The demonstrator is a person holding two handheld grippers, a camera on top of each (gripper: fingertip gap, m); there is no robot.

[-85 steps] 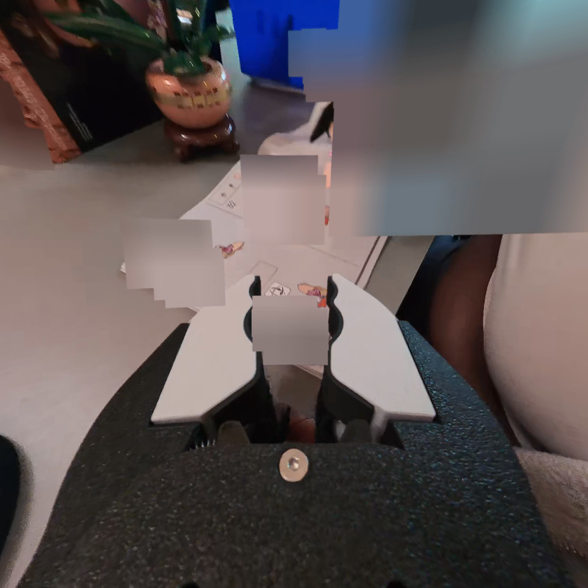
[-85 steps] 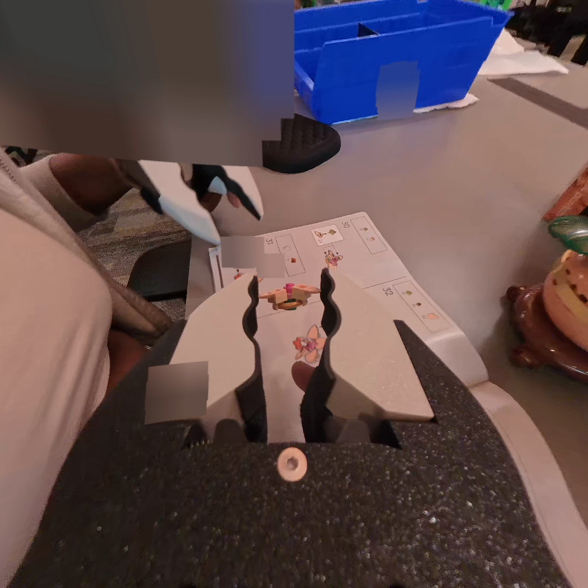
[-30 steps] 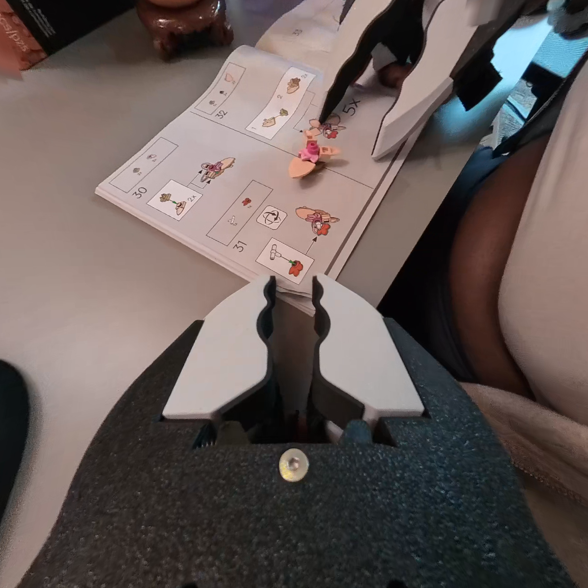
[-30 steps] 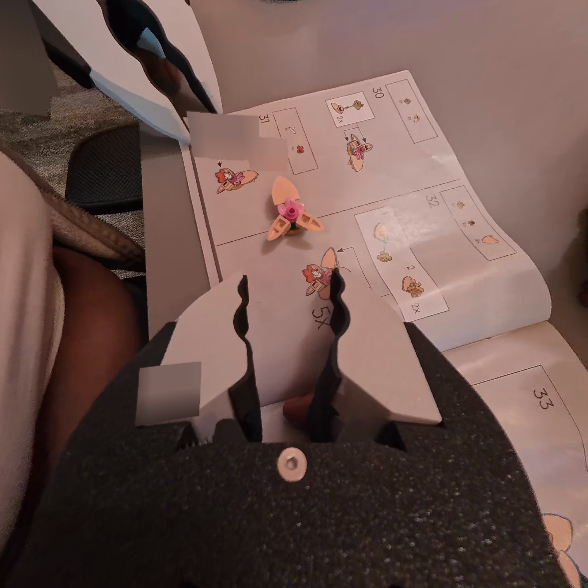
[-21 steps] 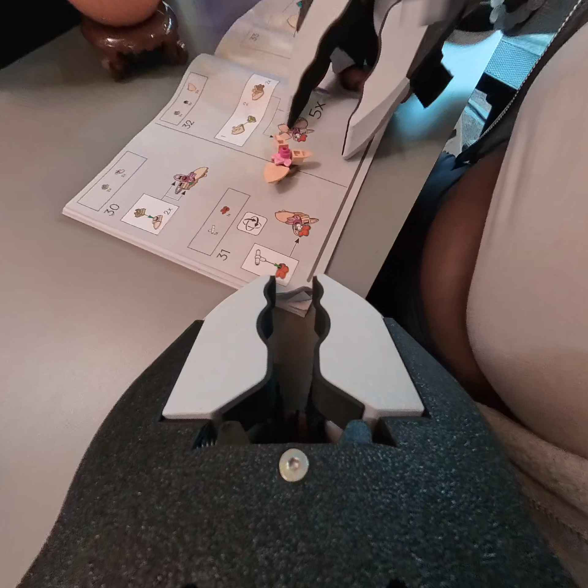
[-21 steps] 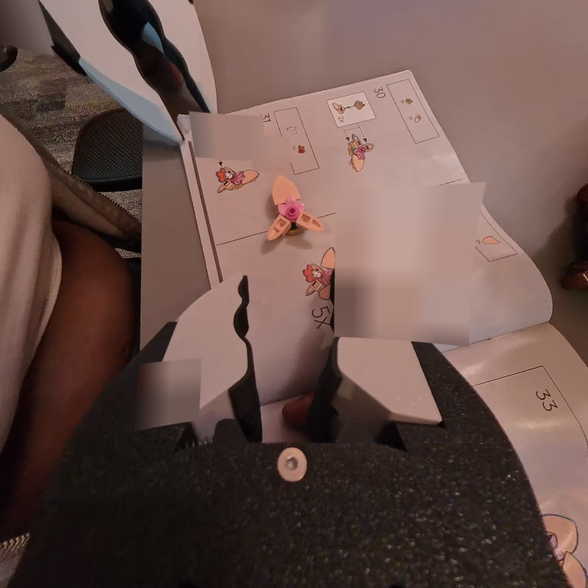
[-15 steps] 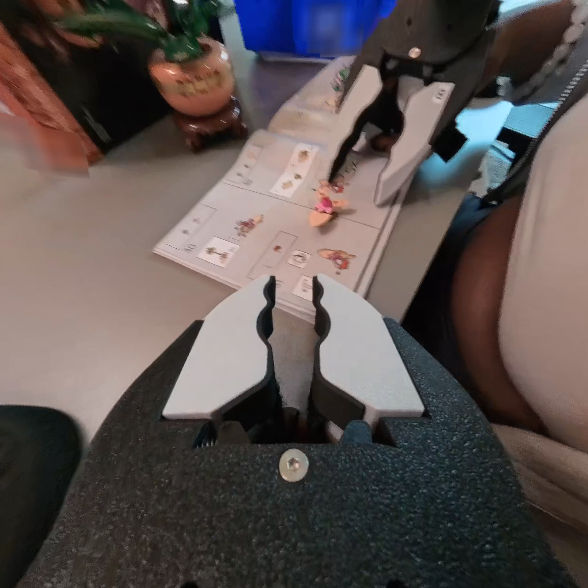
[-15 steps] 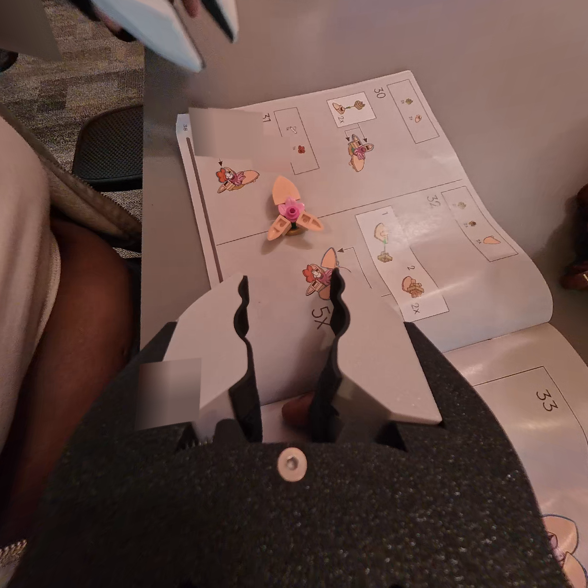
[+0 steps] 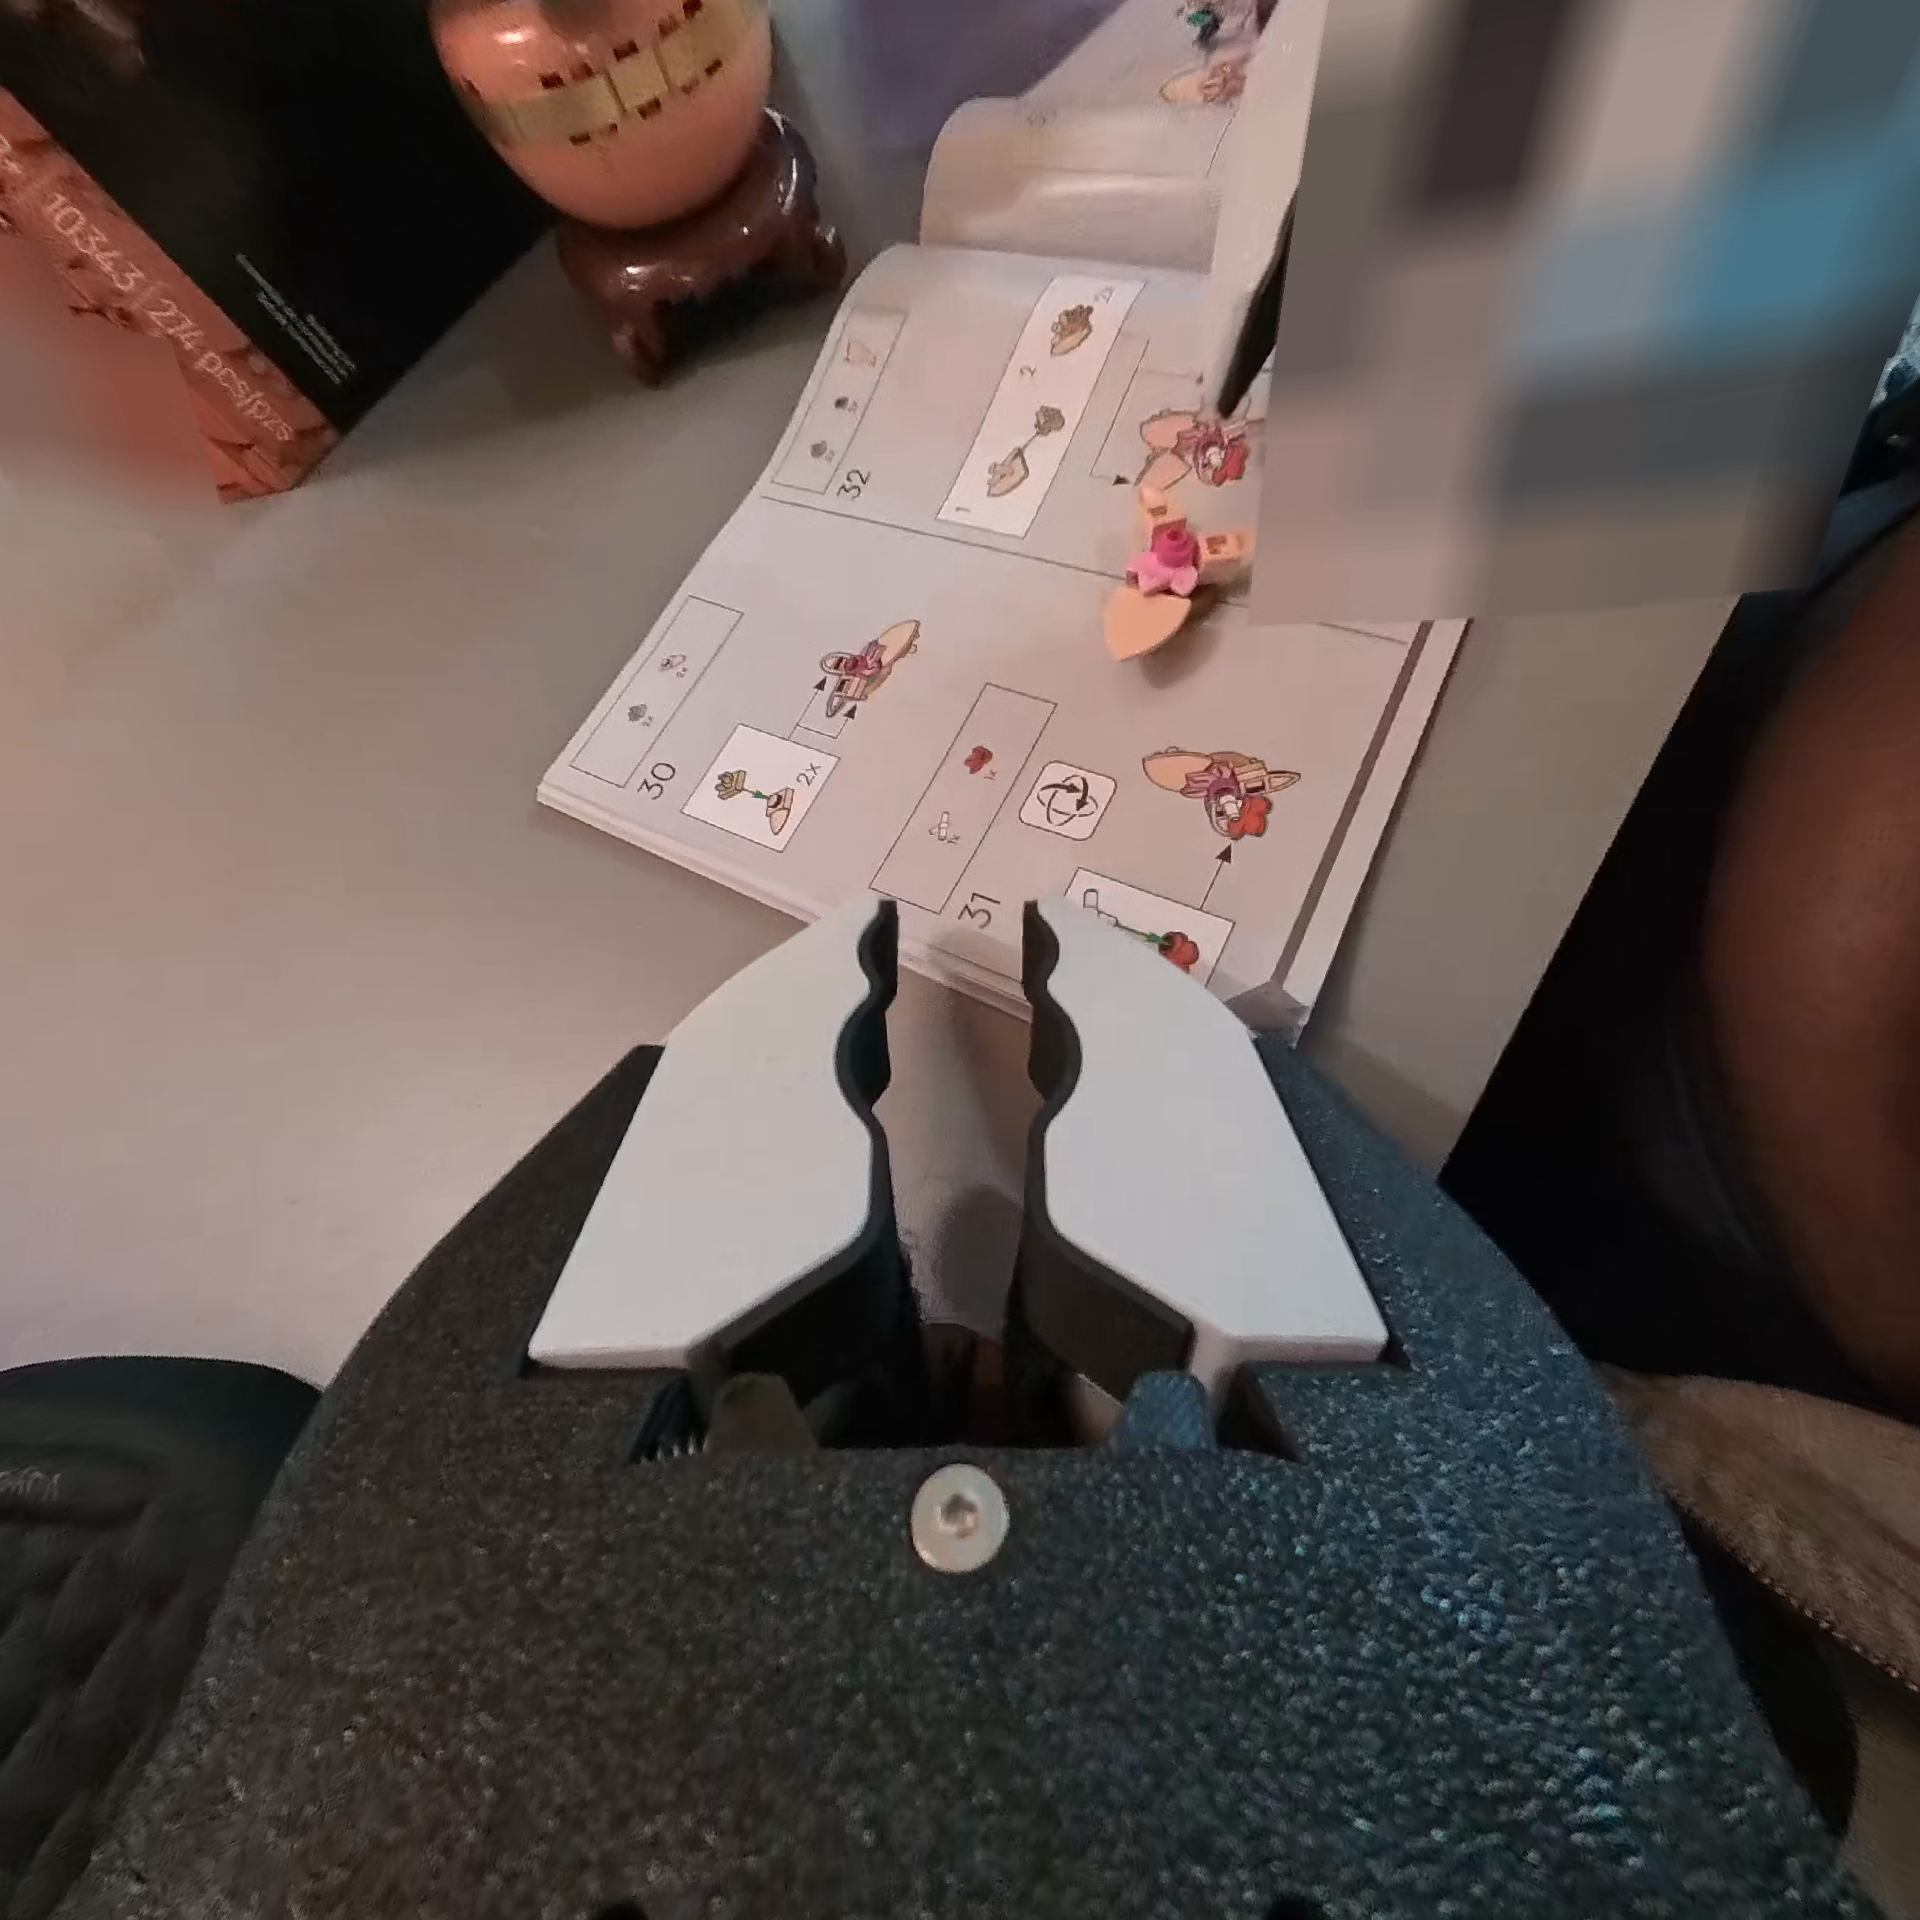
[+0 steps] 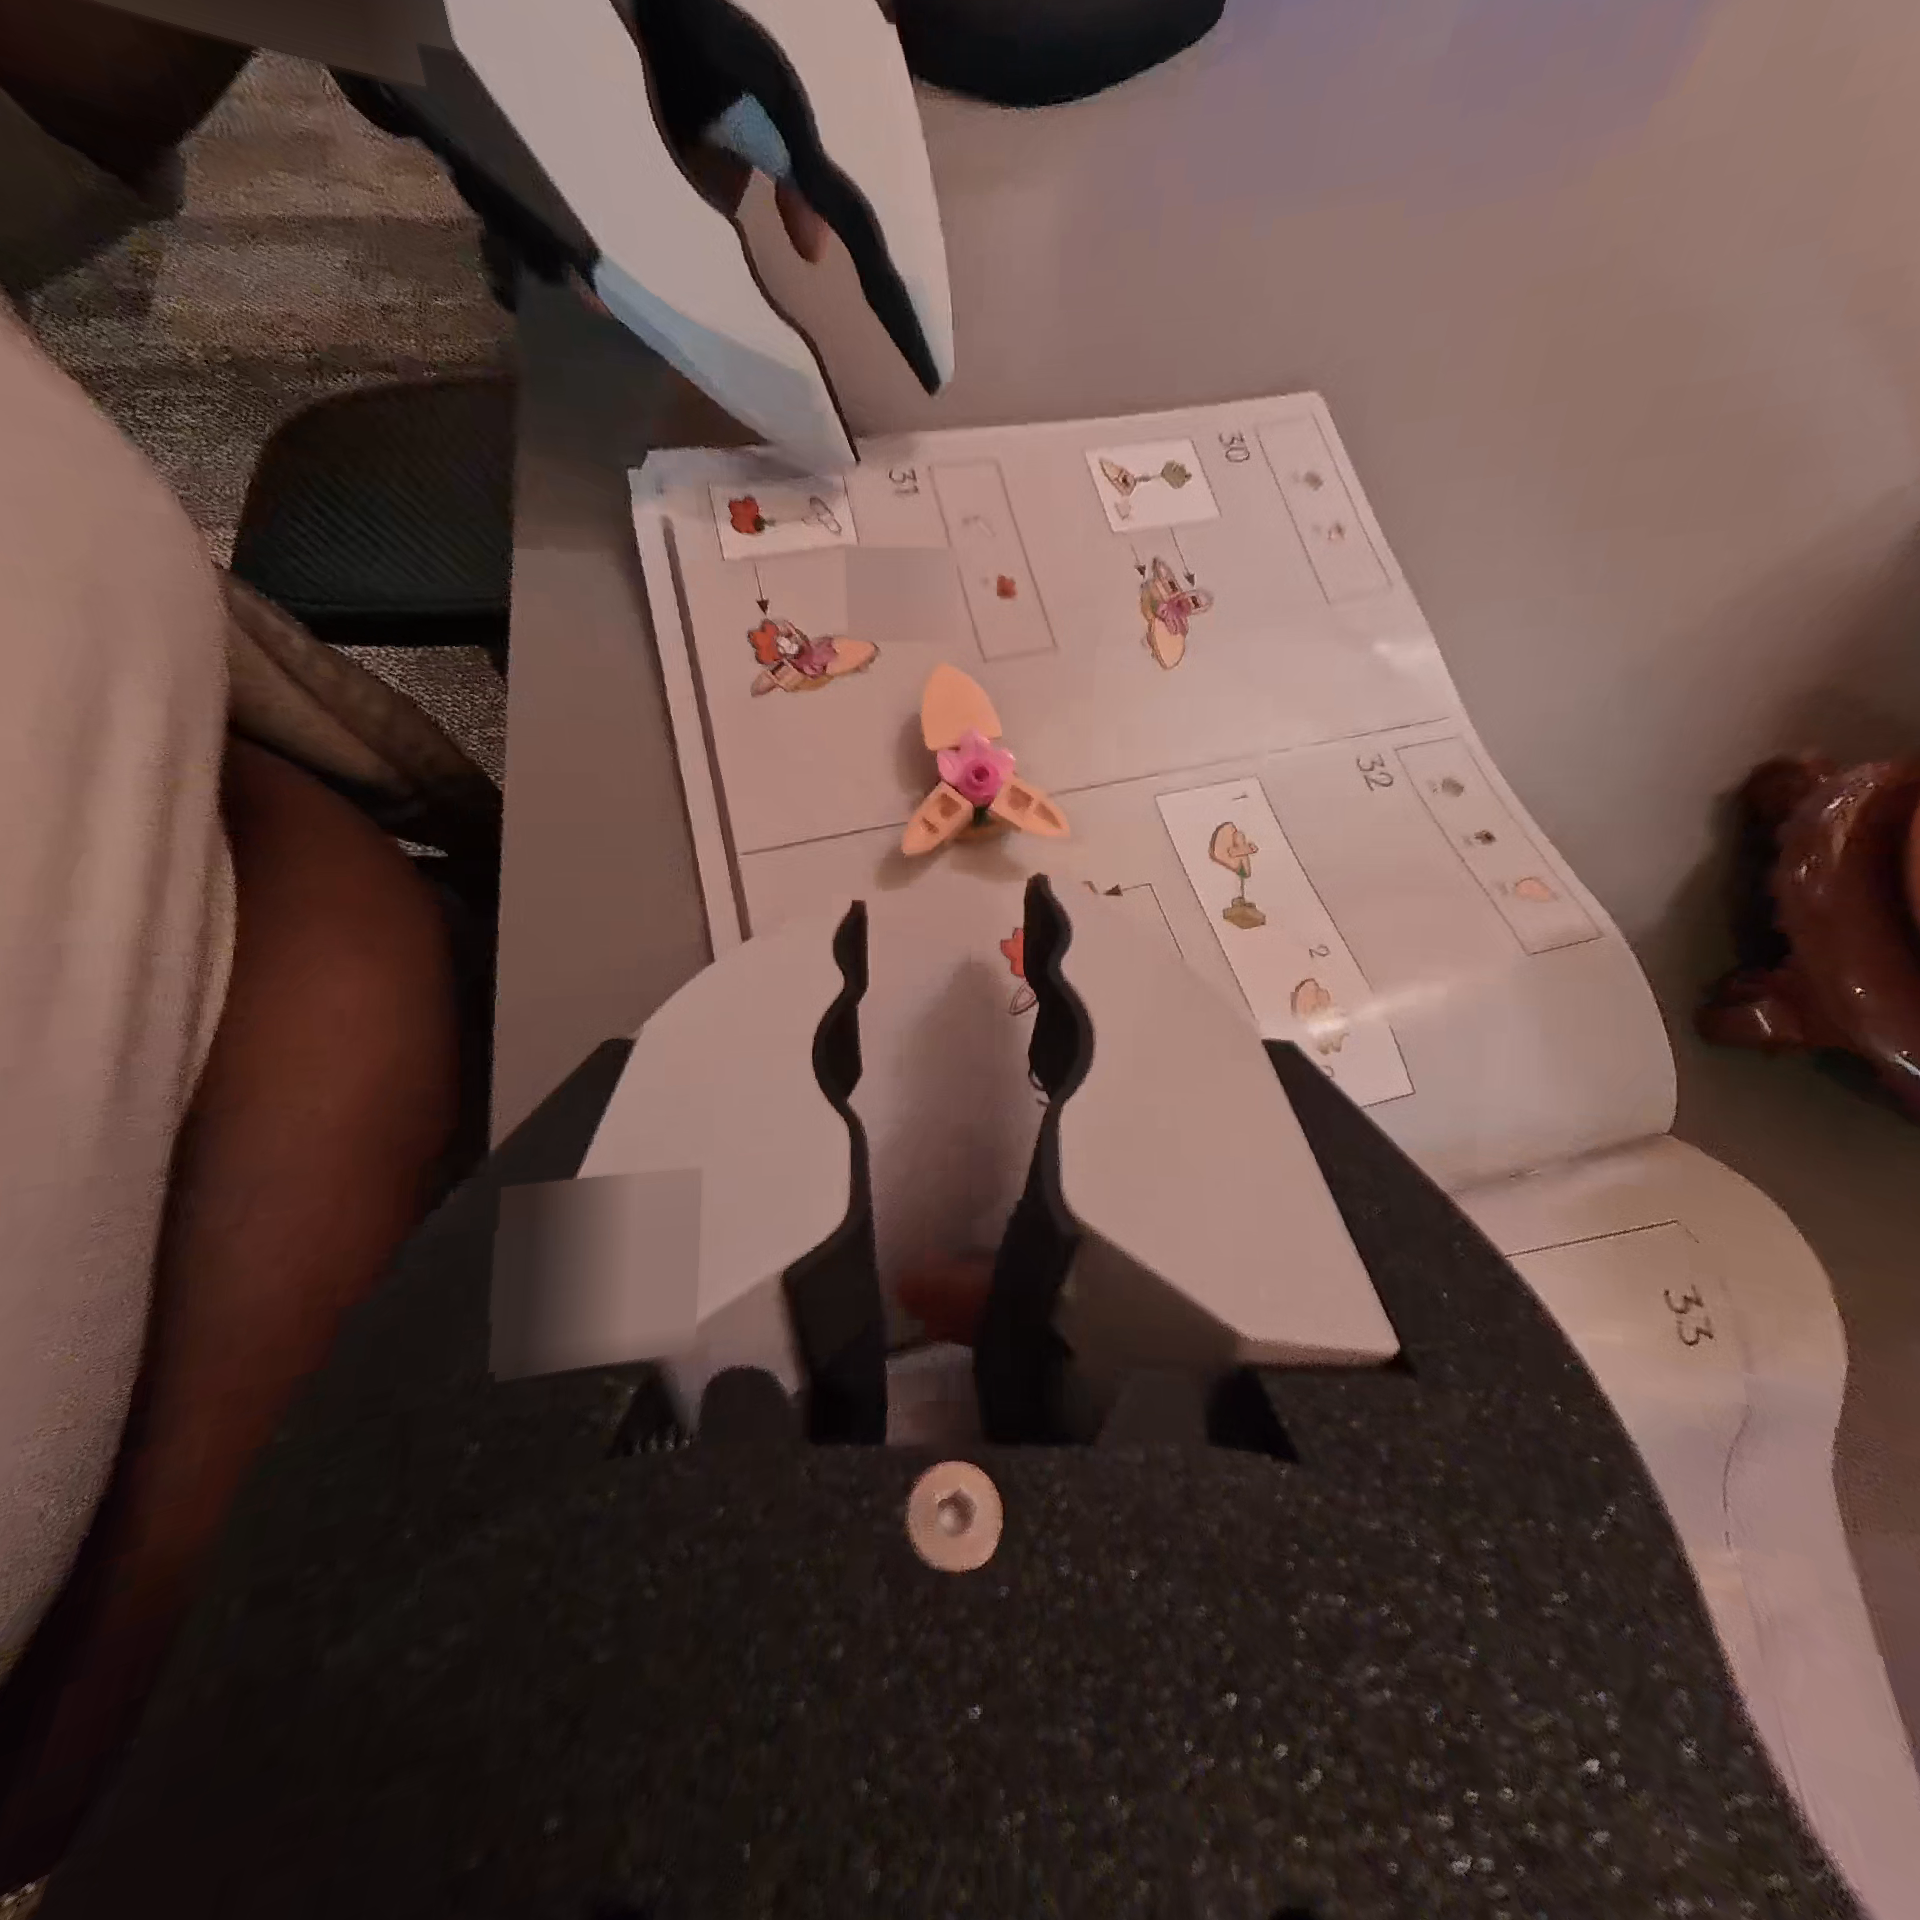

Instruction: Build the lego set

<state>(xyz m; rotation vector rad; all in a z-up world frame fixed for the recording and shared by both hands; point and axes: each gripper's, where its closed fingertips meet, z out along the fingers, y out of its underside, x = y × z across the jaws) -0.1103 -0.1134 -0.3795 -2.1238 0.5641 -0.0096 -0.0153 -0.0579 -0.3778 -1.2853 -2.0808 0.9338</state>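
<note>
A small lego flower (image 9: 1158, 582), with tan petals and a pink centre, lies on the open instruction booklet (image 9: 831, 644). It also shows in the right wrist view (image 10: 971, 774) on the booklet (image 10: 1299, 727). My left gripper (image 9: 956, 914) is open by a narrow gap and empty, with its tips over the booklet's near corner. It shows at the top of the right wrist view (image 10: 891, 416). My right gripper (image 10: 945, 904) is open and empty, with its tips just short of the flower. In the left wrist view it is blurred (image 9: 1247, 312), right above the flower.
A pink pot on a brown stand (image 9: 644, 135) and a dark-and-pink box (image 9: 156, 312) stand behind the booklet. The stand also shows at the right (image 10: 1829, 935). A dark object (image 9: 104, 1558) lies at the near left. The person's arm (image 9: 1818, 935) and a chair seat (image 10: 384, 499) are beside the table edge. Some 12 cm of space lies between my two pairs of fingers.
My left gripper pulled up and back, then came down again to the booklet's corner. My right gripper moved a little closer to the flower. The flower has not moved.
</note>
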